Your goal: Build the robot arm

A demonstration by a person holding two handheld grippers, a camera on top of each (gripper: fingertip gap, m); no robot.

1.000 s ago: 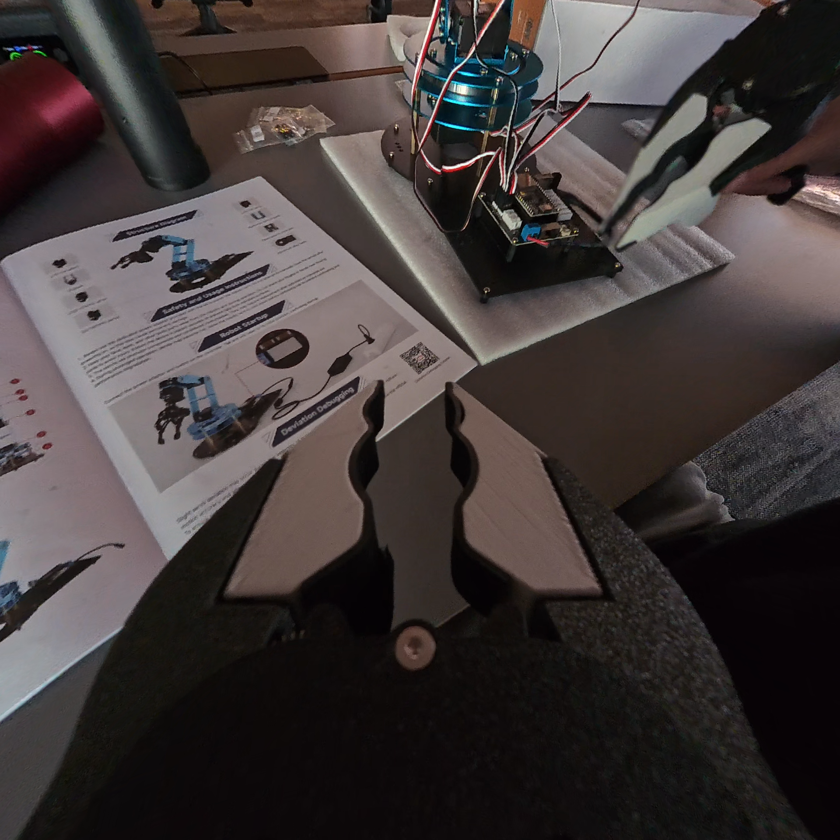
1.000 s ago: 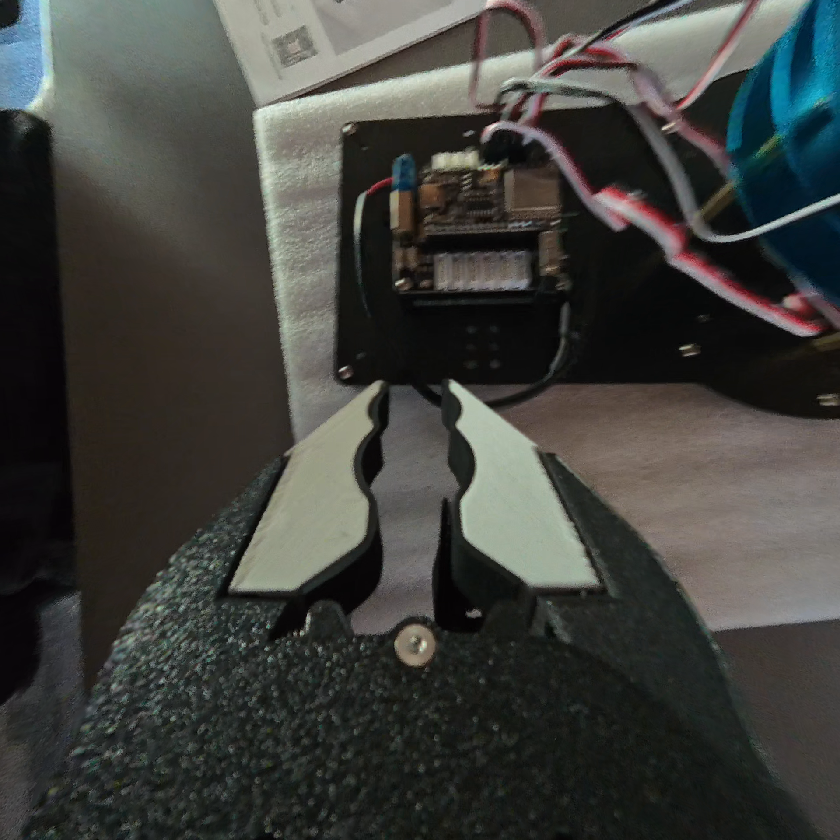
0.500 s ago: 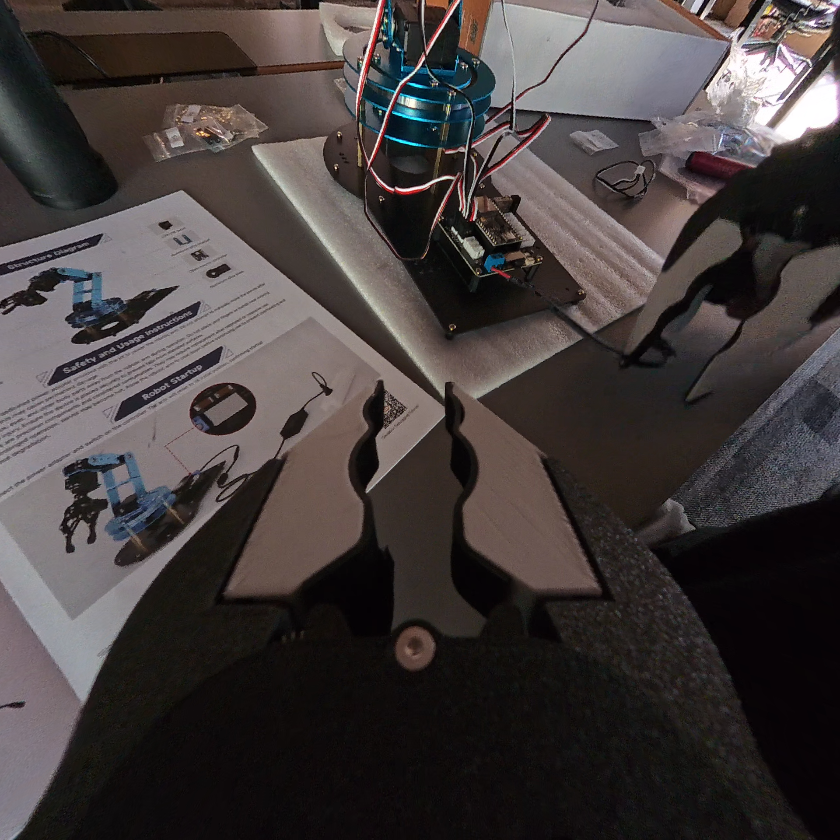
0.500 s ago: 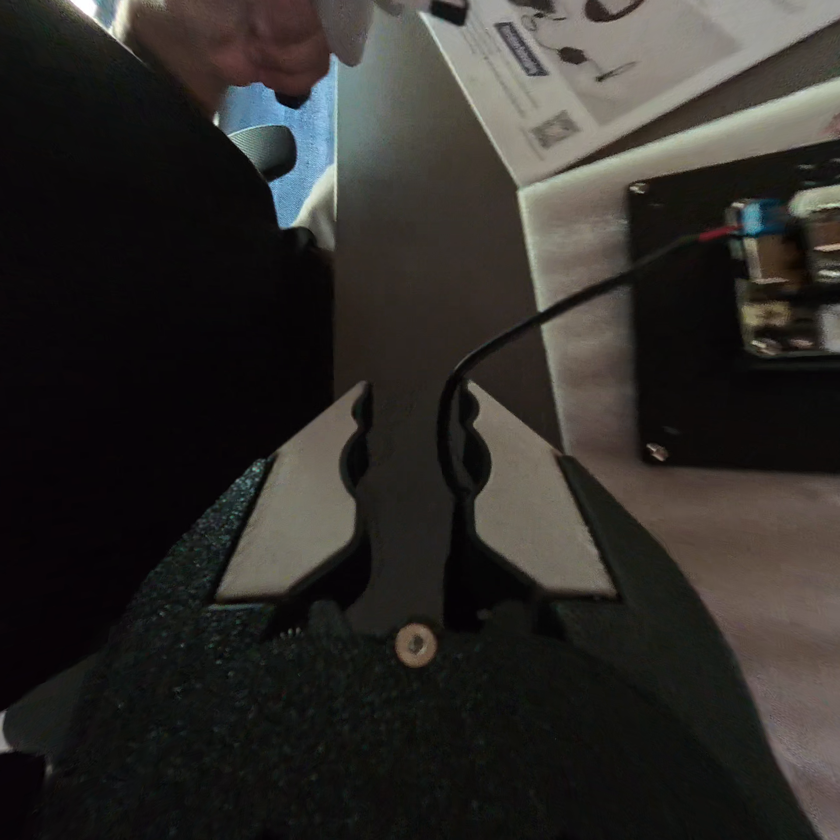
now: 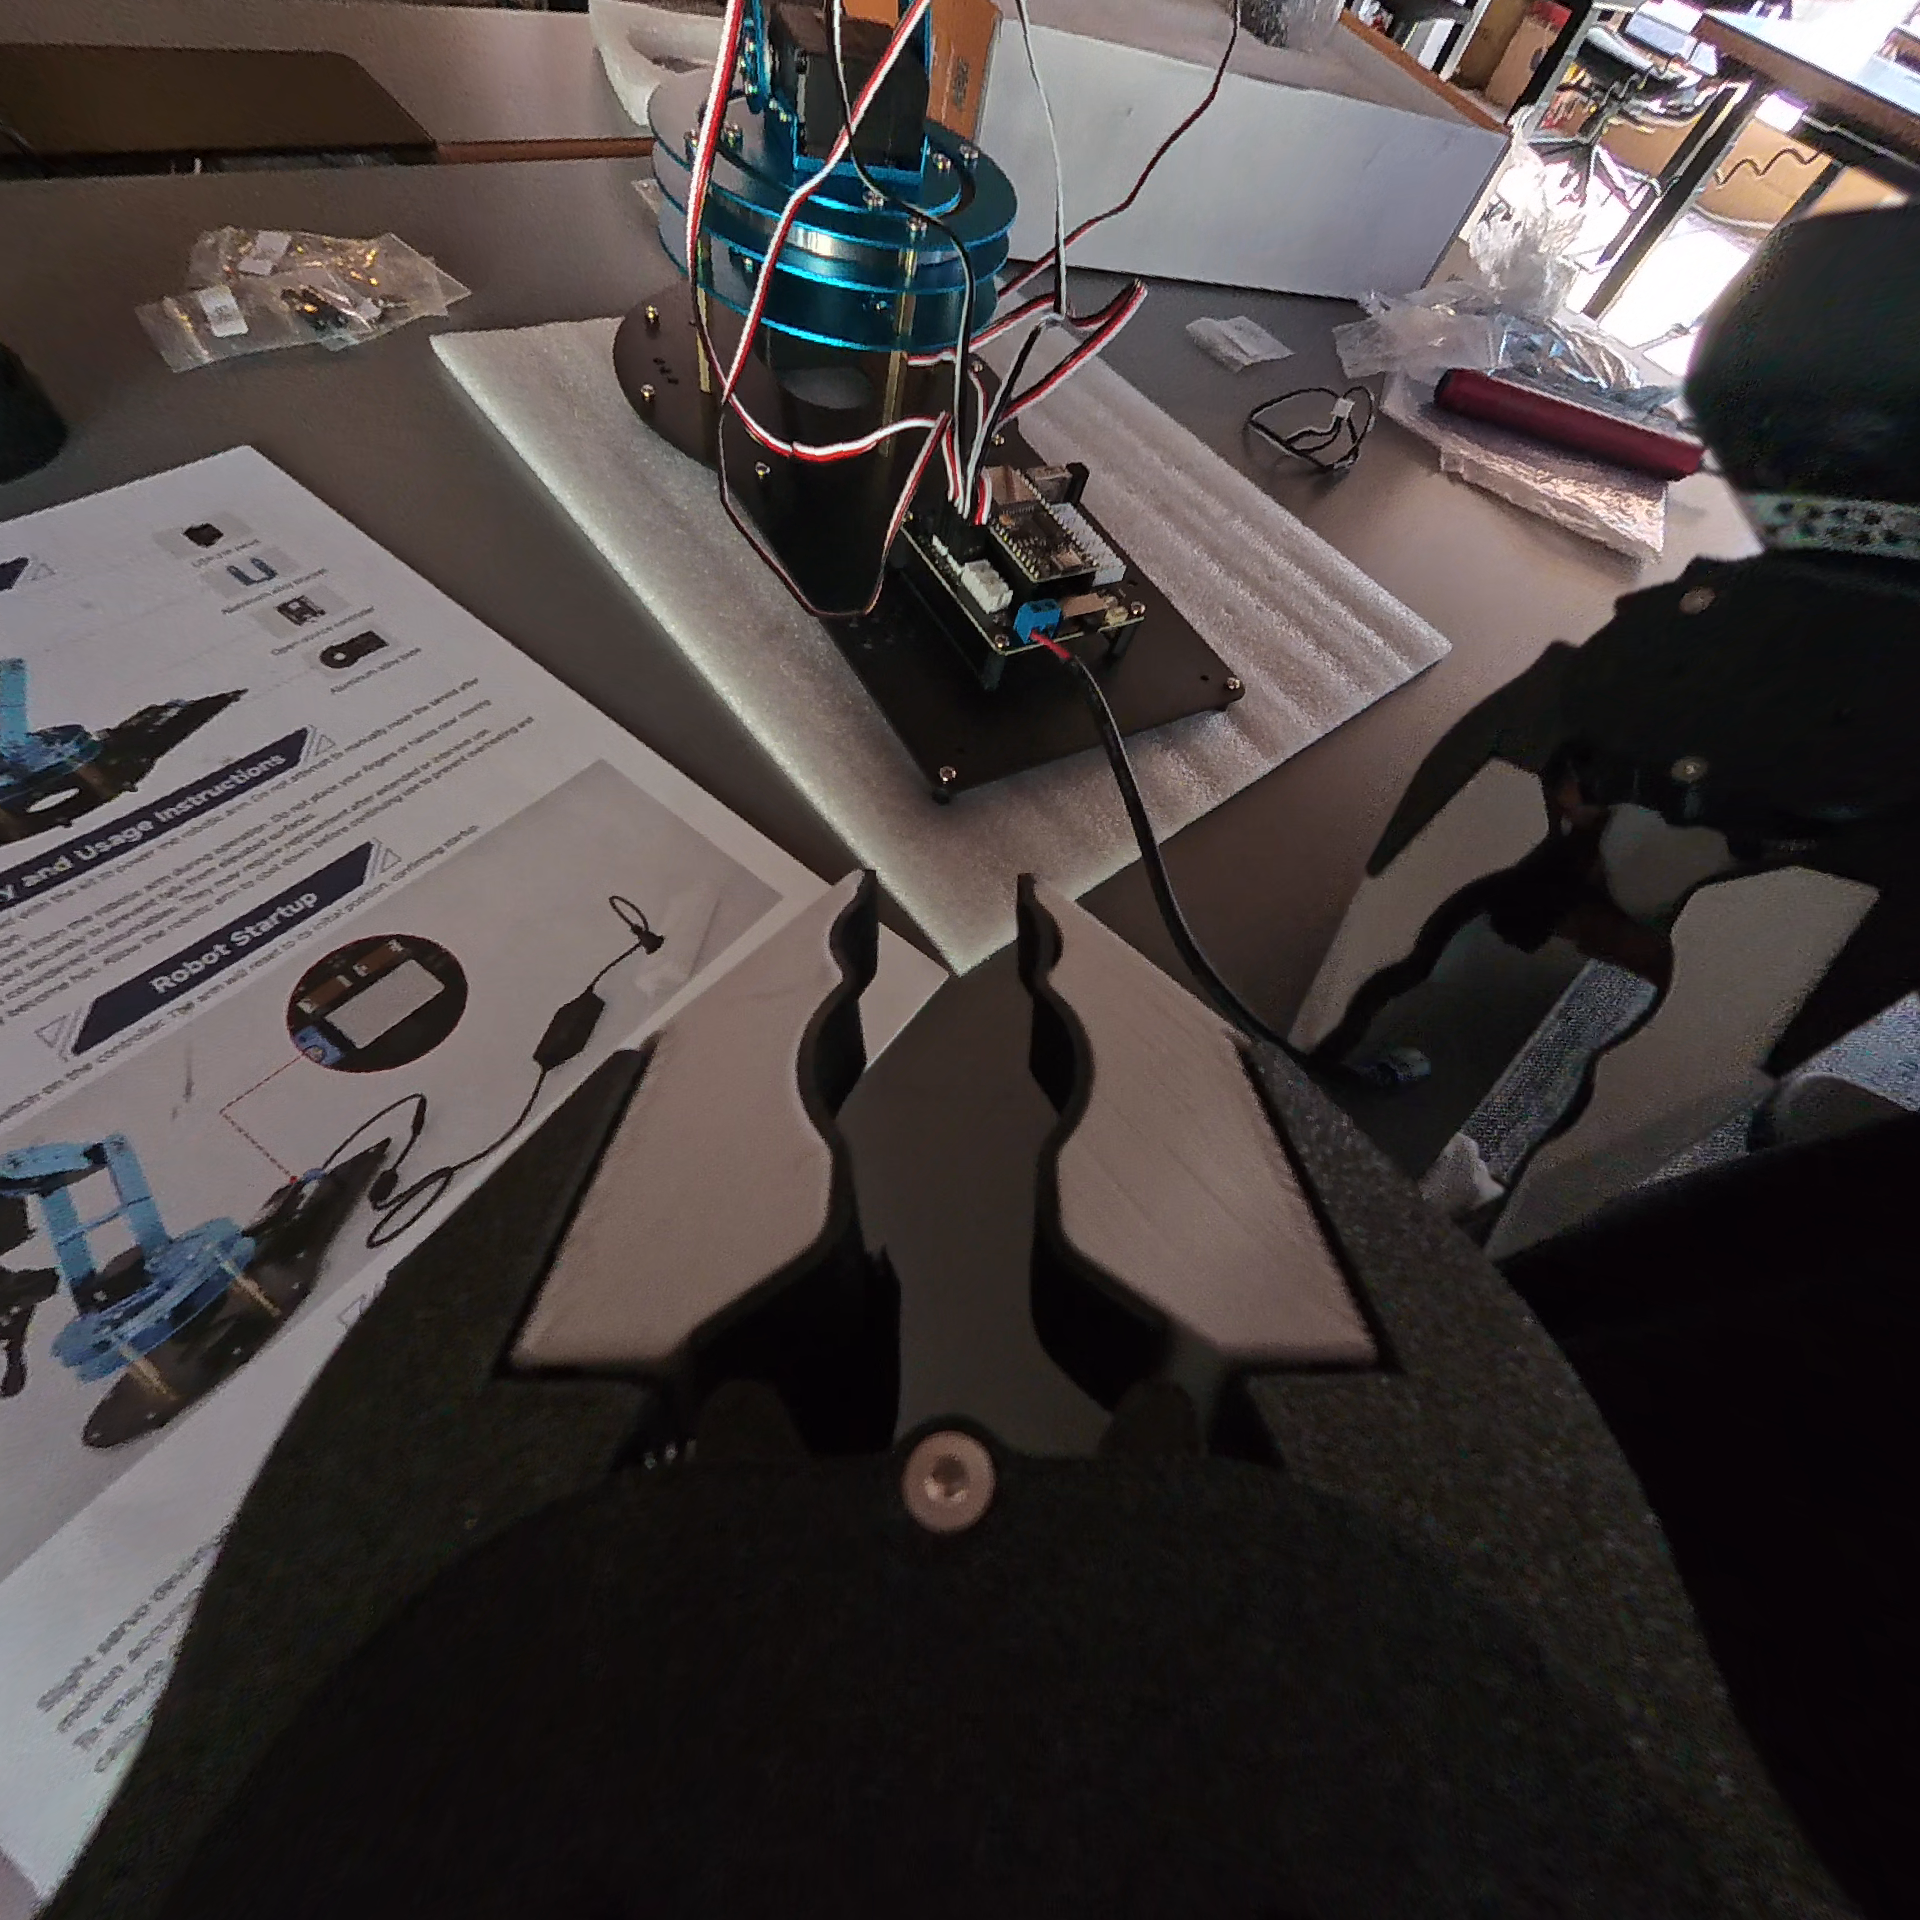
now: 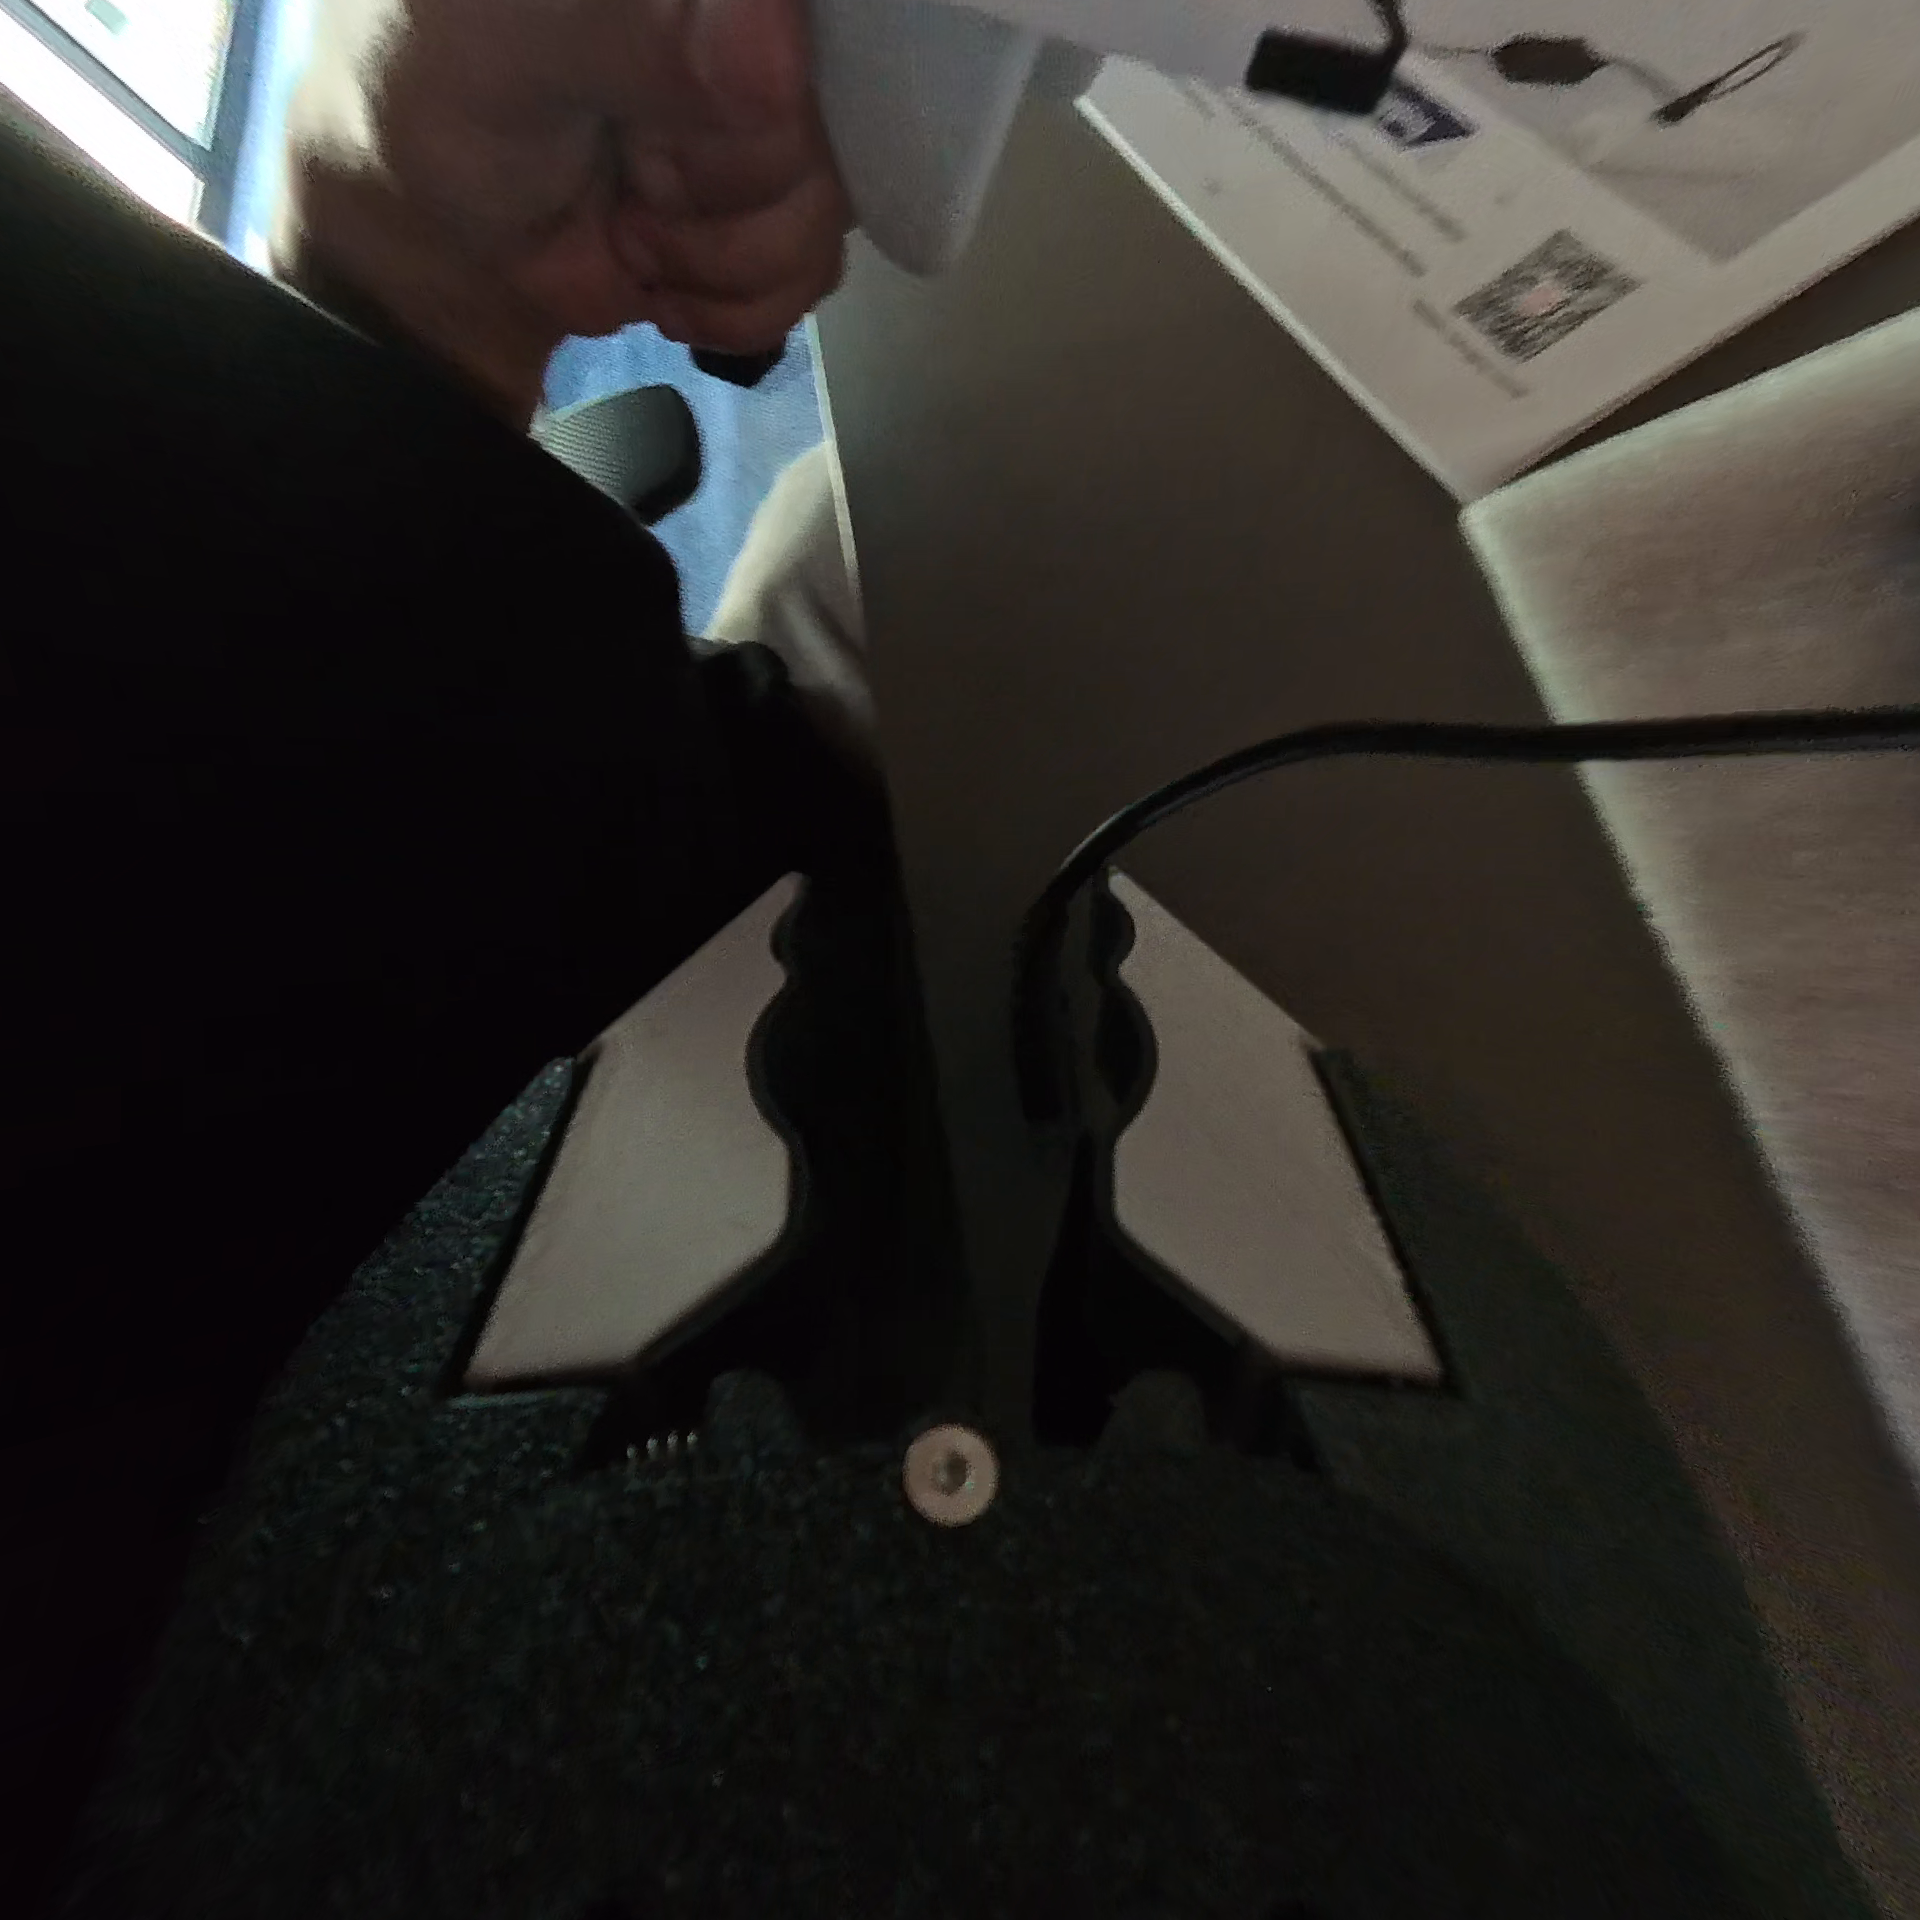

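Observation:
A small robot arm kit with blue discs [image 5: 831, 239] and a control board [image 5: 1039, 561] stands on a black base plate [image 5: 1039, 727] on a white foam sheet [image 5: 1195, 499]. A black cable [image 5: 1132, 821] runs from the board to my right gripper [image 5: 1403, 1143] at the table's near edge. In the right wrist view the right gripper [image 6: 951, 894] is open. The cable [image 6: 1455, 732] passes between its jaws and lies against the right finger [image 6: 1247, 1195]. My left gripper [image 5: 943, 894] is open and empty above the corner of a printed manual [image 5: 416, 831].
A white box [image 5: 1247, 156] stands behind the kit. Bags of small parts [image 5: 301, 291] lie at the back left. A red cylinder [image 5: 1558, 416], plastic wrap and a small wire [image 5: 1309, 426] lie at the right. A person's hand [image 6: 623, 208] shows in the right wrist view.
My right gripper has moved from above the control board back to the table's near edge, with the black cable now stretched out in its jaw gap. The left view has swung toward the kit.

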